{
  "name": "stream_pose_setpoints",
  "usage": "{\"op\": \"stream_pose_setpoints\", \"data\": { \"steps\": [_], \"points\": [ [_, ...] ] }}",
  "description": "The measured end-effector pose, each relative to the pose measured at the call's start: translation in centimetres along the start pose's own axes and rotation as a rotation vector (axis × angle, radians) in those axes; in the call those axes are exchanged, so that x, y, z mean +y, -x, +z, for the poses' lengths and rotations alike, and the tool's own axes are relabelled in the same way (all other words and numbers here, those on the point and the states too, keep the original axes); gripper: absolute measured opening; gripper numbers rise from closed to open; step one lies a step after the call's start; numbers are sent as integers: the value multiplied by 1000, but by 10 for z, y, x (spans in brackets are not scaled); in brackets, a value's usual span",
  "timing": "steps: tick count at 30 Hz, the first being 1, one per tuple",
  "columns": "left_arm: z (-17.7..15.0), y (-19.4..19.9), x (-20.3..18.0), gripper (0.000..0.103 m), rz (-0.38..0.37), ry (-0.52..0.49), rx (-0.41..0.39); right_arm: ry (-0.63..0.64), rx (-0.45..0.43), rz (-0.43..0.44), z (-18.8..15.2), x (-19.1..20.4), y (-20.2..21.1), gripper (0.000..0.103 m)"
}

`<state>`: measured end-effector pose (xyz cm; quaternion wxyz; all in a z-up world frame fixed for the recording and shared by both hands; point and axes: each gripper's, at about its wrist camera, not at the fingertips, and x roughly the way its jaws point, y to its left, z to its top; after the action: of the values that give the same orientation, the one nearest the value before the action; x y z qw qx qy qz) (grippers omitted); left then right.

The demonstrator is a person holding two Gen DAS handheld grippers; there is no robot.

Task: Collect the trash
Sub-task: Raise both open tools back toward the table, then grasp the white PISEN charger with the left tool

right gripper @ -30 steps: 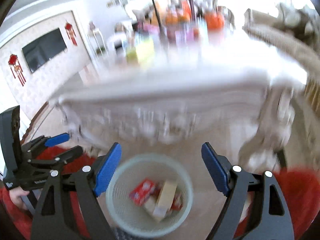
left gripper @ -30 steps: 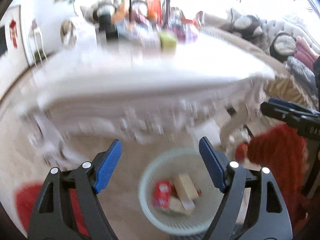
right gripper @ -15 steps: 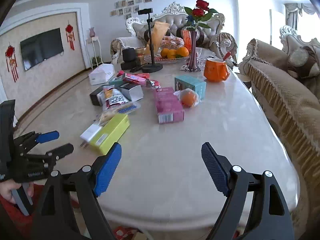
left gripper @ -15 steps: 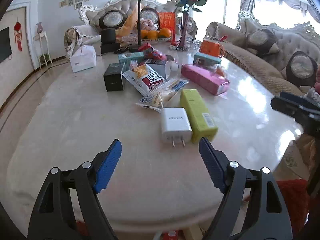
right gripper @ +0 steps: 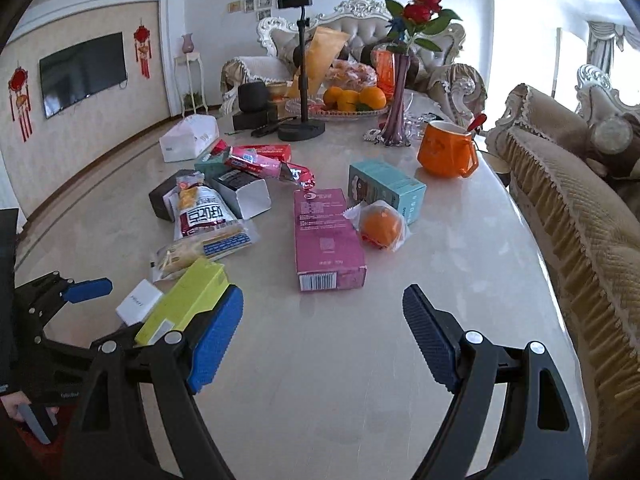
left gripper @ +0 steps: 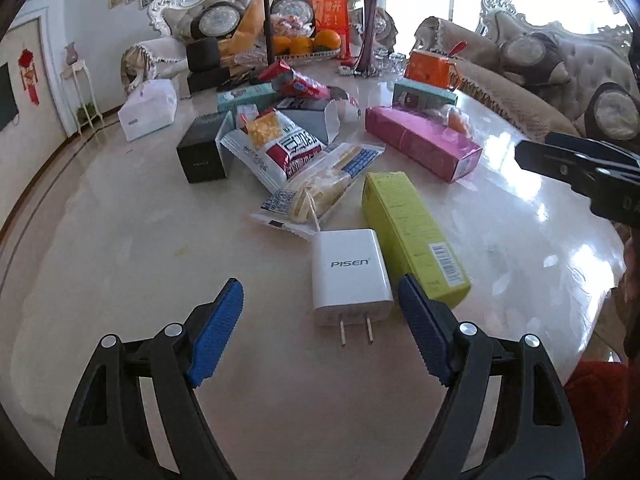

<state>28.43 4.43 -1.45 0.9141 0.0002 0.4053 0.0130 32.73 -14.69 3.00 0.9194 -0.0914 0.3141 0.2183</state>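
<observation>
Left wrist view is showing the trash lying spread over the marble table (left gripper: 120, 240). A white charger (left gripper: 352, 276), prongs toward the camera, is sitting just ahead of the left gripper (left gripper: 320, 320), between the lines of its two blue pads and not touched by either. At 1 o'clock from the charger, a yellow-green box (left gripper: 412, 228) is lying alongside it, touching or nearly touching. At 12 o'clock, a clear snack wrapper (left gripper: 320, 192) is resting, with a red-and-white snack bag (left gripper: 280, 148) overlapping its far end. A black box (left gripper: 202, 154) is standing at 10 o'clock from the bag, and a pink box (left gripper: 424, 144) is lying at 2 o'clock from the charger.

The left gripper's jaws are standing wide apart with nothing between the pads. Right wrist view is showing the right gripper (right gripper: 322, 332) likewise spread wide and carrying nothing, hanging over bare tabletop. From it, the pink box is lying at 12 o'clock, a wrapped orange item (right gripper: 380, 228) at 1 o'clock, touching a teal box (right gripper: 386, 188) behind it. An orange mug (right gripper: 448, 152) is standing further off at 1 o'clock. The left gripper is appearing at 9 o'clock, with a hand (right gripper: 16, 408) below it.
</observation>
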Motion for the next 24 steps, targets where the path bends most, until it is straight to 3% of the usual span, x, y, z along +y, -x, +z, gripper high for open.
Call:
{"op": "stream_pose_setpoints", "data": {
  "steps": [7, 19, 21, 23, 24],
  "points": [
    [7, -15, -5, 78, 64, 13, 48, 58, 90, 3, 17, -2, -42, 78],
    [10, -19, 2, 78, 64, 44, 55, 64, 208, 31, 25, 1, -98, 77],
    [8, -19, 2, 78, 59, 39, 41, 59, 229, 35, 25, 2, -104, 74],
    [8, -18, 1, 73, 53, 32, 32, 41, 229, 44, 28, 1, -105, 60],
    [8, -16, 0, 58, 47, 25, 25, 36, 234, 43, 30, 0, -104, 54]
  ]
}}
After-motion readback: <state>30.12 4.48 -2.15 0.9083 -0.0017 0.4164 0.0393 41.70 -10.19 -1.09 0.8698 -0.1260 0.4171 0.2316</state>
